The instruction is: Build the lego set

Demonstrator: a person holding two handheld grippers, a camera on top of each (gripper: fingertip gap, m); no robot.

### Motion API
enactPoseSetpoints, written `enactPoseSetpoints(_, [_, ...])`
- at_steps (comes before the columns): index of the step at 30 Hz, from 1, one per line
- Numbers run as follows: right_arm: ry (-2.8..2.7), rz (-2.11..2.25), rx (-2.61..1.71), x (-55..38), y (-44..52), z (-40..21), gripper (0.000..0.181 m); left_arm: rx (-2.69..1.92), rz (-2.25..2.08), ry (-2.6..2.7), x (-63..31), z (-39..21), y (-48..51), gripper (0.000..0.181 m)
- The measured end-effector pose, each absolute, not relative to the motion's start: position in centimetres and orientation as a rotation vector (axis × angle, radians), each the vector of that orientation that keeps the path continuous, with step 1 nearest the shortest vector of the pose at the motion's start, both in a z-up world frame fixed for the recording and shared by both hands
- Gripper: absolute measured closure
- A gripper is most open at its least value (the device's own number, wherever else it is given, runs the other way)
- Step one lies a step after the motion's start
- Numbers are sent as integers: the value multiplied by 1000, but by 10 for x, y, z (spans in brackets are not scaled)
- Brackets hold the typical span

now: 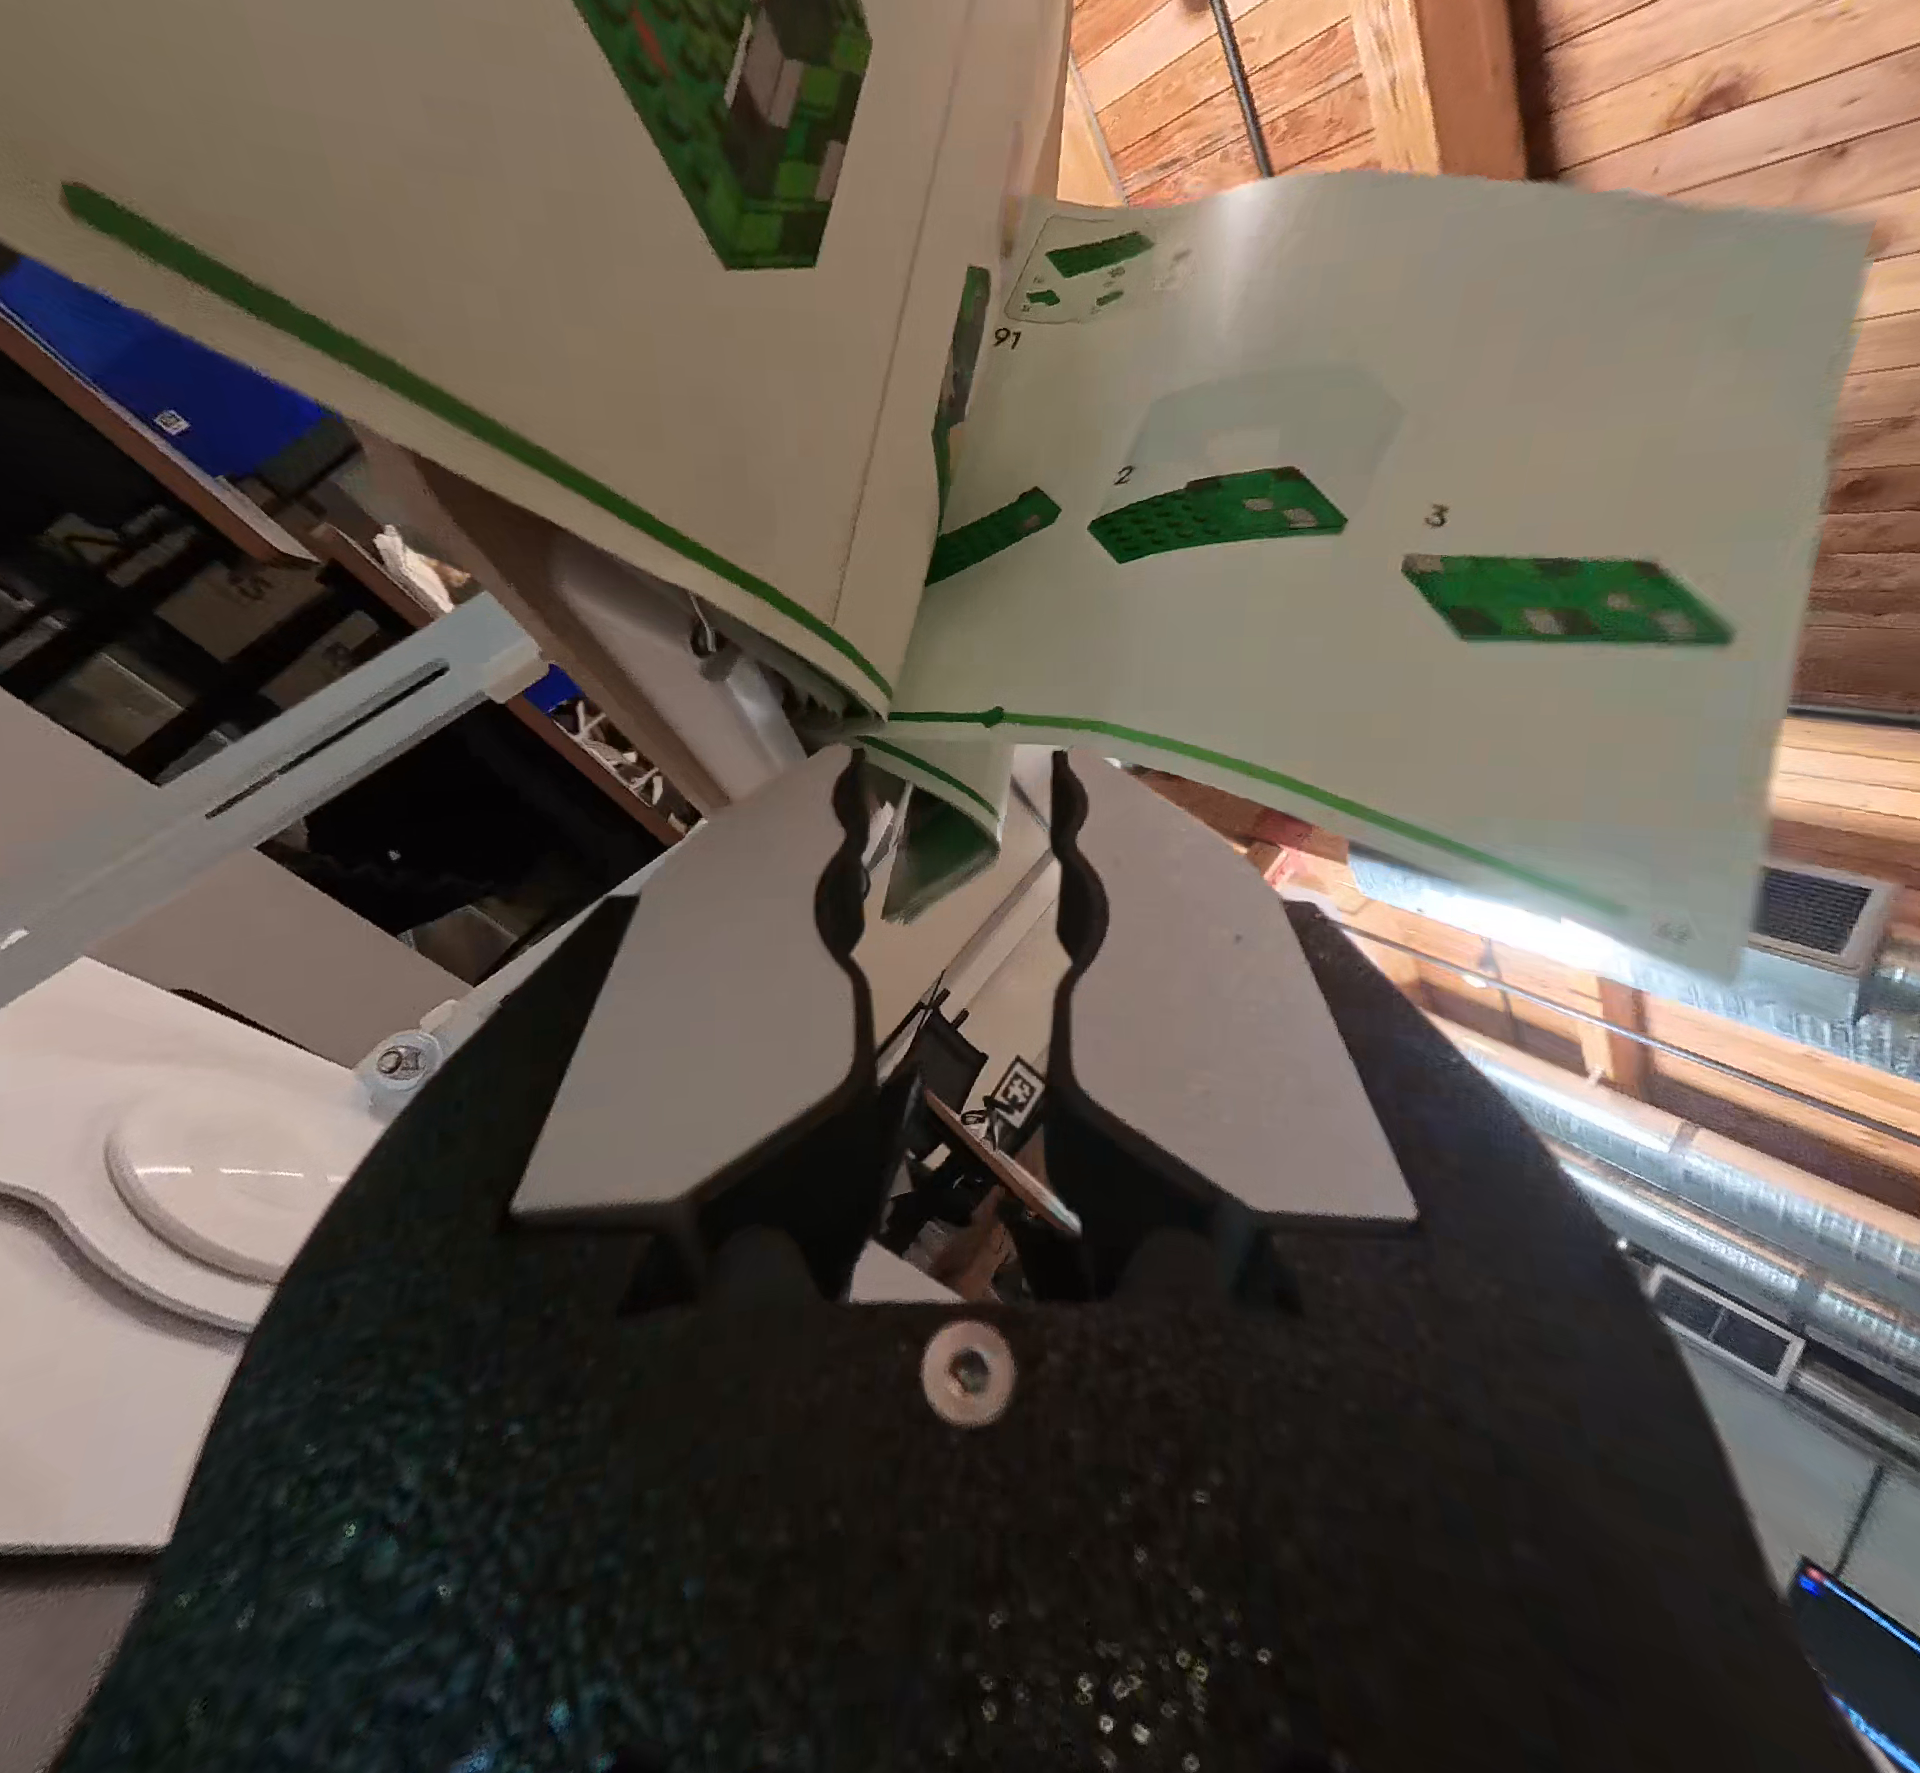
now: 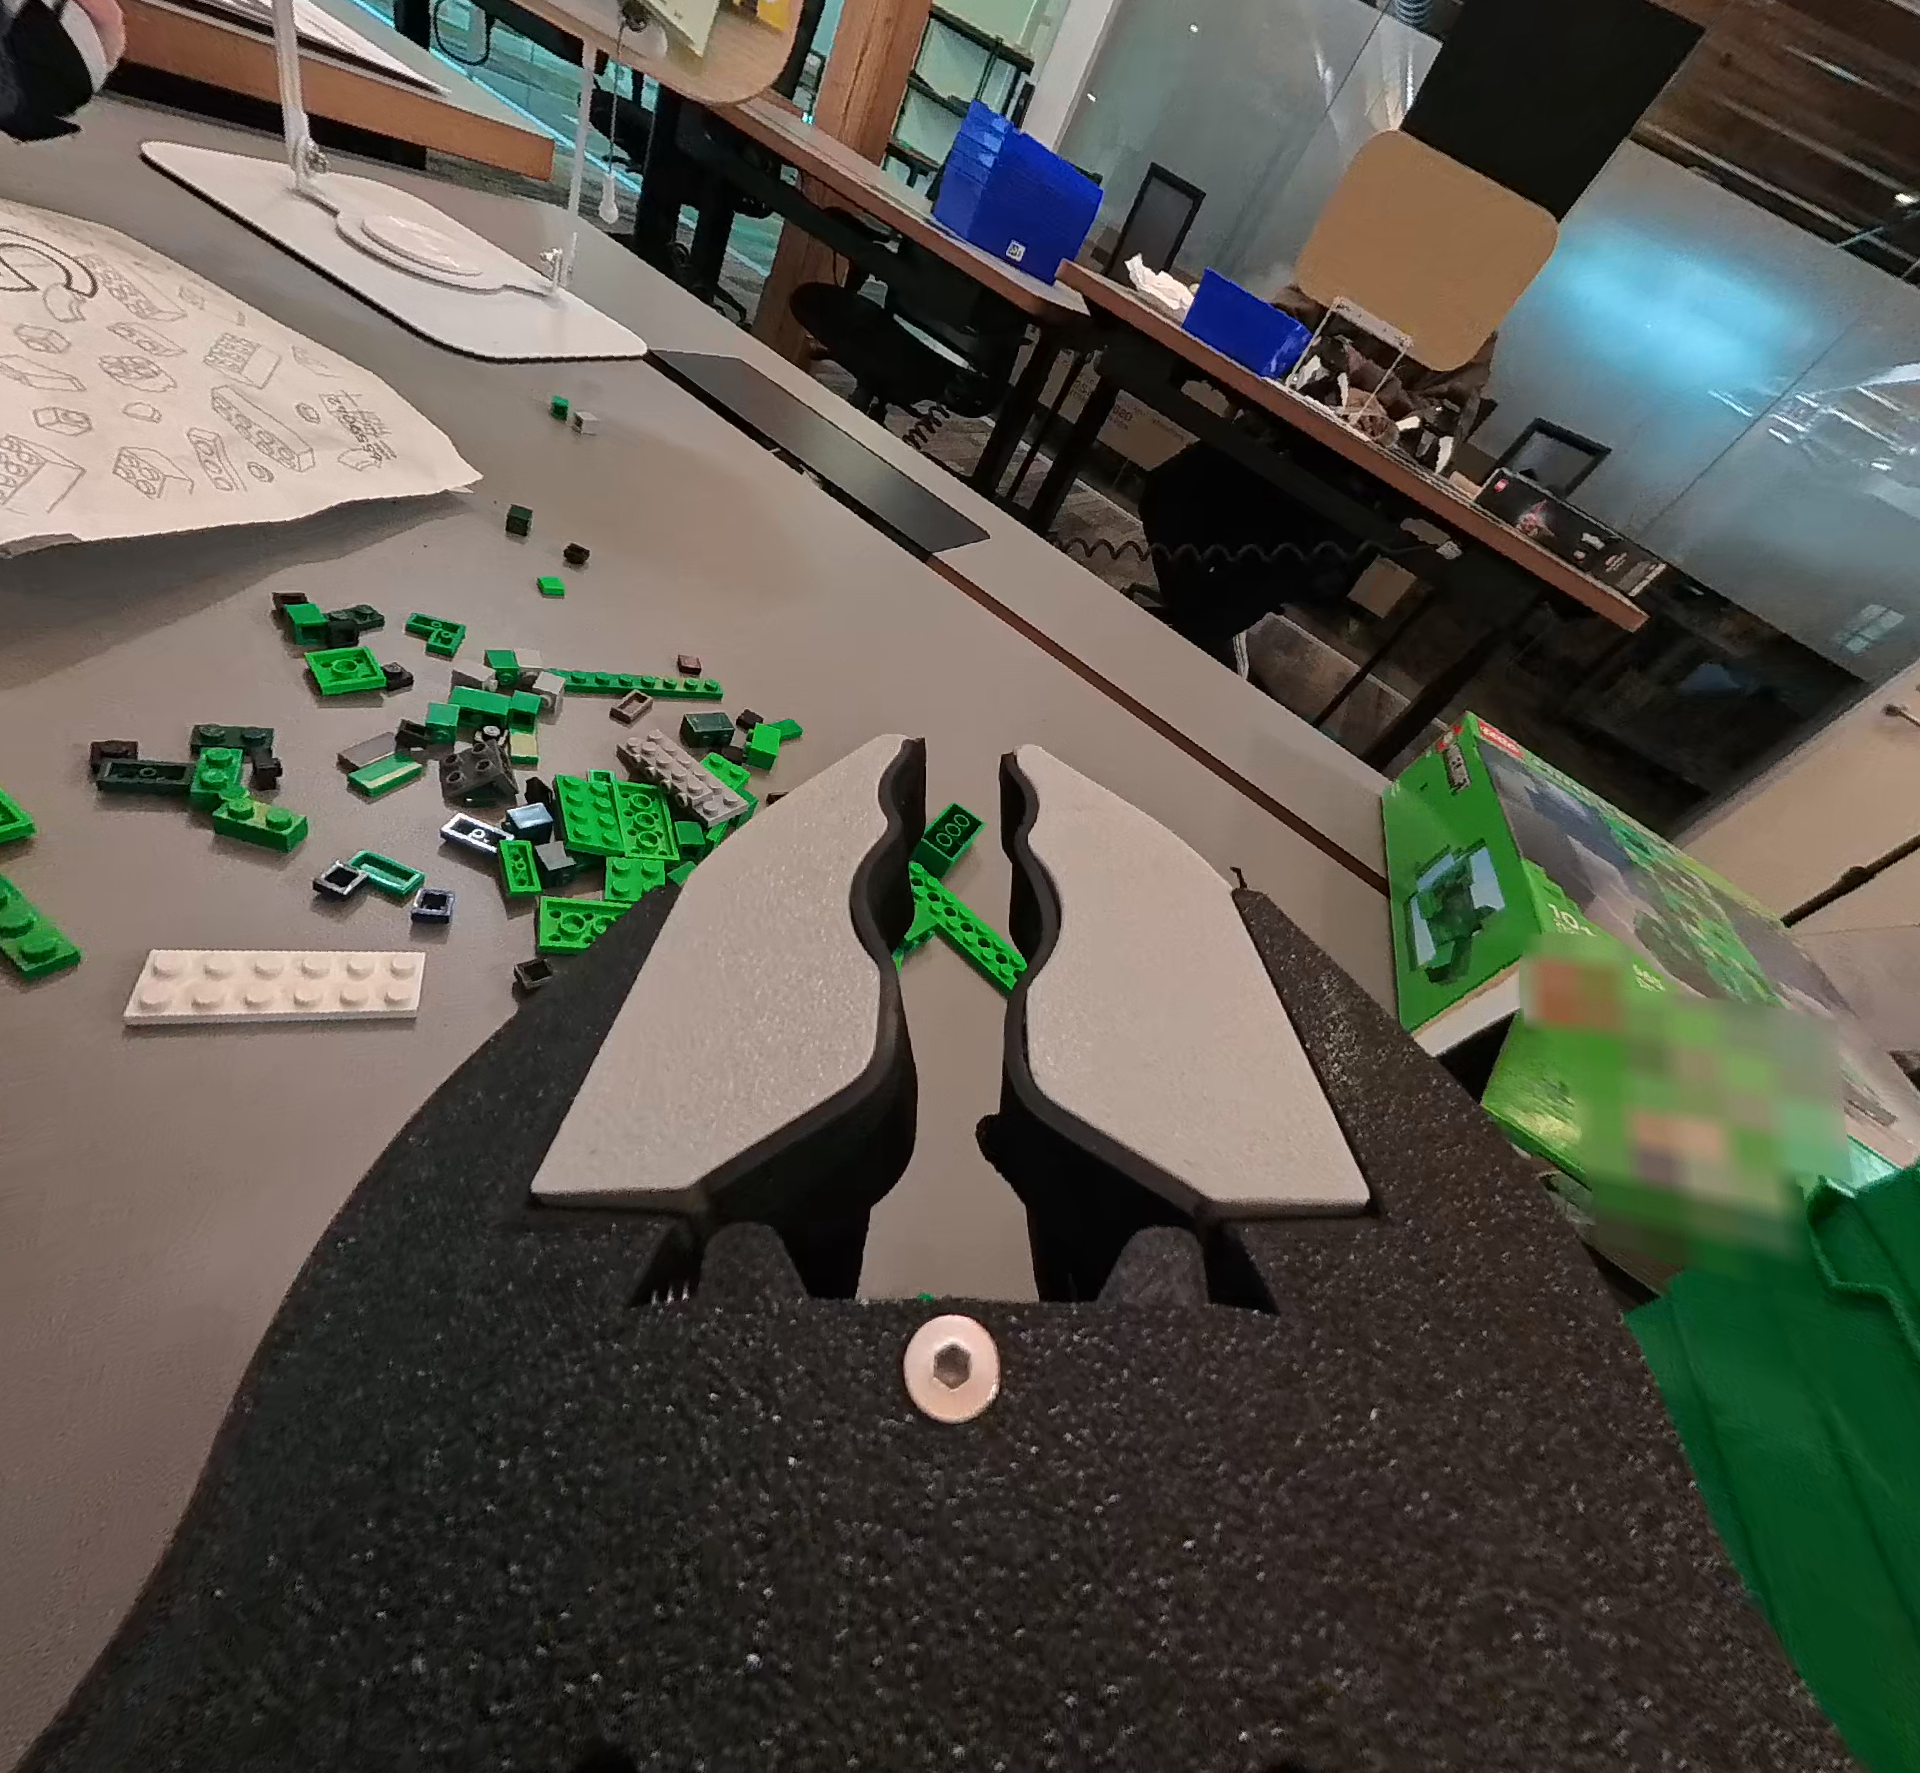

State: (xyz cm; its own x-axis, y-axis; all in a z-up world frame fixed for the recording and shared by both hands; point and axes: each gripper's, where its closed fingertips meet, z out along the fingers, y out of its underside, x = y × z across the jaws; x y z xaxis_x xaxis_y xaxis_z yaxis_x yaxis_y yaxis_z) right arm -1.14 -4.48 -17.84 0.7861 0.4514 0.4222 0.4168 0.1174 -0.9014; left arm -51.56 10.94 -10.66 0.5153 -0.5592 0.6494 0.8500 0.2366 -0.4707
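- Big workshop room with timber walls, glass partitions and rows of desks; the grey table point(image 2: 727, 518) was where it all happened.
- The left gripper point(image 1: 956, 767) was tipped upward with the instruction booklet point(image 1: 1351, 497) fanned open just past its fingertips. A curl of pages sat in the gap, but the jaws stood apart, so I honestly couldn't tell if it was pinching the paper or only propping it.
- The right gripper point(image 2: 961, 767) hung low over the table, unclenched and holding nothing.
- The loose lego pieces point(image 2: 582, 788), mostly green with some grey and black, lay scattered ahead and left of that gripper. A white plate point(image 2: 275, 985) sat on its own to the left, and a long green plate point(image 2: 961, 928) lay right under the fingertips.
- What I'd worry about: the booklet looked loosely supported, so a page could flop over and lose the step, or the whole thing could slide out and land on the pile.
- Also, small bits were strewn toward the far table edge, so a careless sweep could knock some off.
- Containers: the green set boxes point(image 2: 1455, 882) sat just right of the right gripper; I couldn't see inside them. The paper bag point(image 2: 187, 393) lay flattened at far left, looking emptied. Blue bins point(image 2: 1023, 201) sat on desks well beyond, contents hidden.
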Motion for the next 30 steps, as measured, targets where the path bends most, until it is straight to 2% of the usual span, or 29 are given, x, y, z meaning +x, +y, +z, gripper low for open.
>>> enactPoseSetpoints(16, [-745, 32, -1511, -12, -43, -183, 168, -882, -966, -324, -519, -101, 92, 158])
enactPoseSetpoints(30, [-744, 26, -1520, -11, -42, -185, 168, -852, -838, -420, -537, -103, 83, 159])
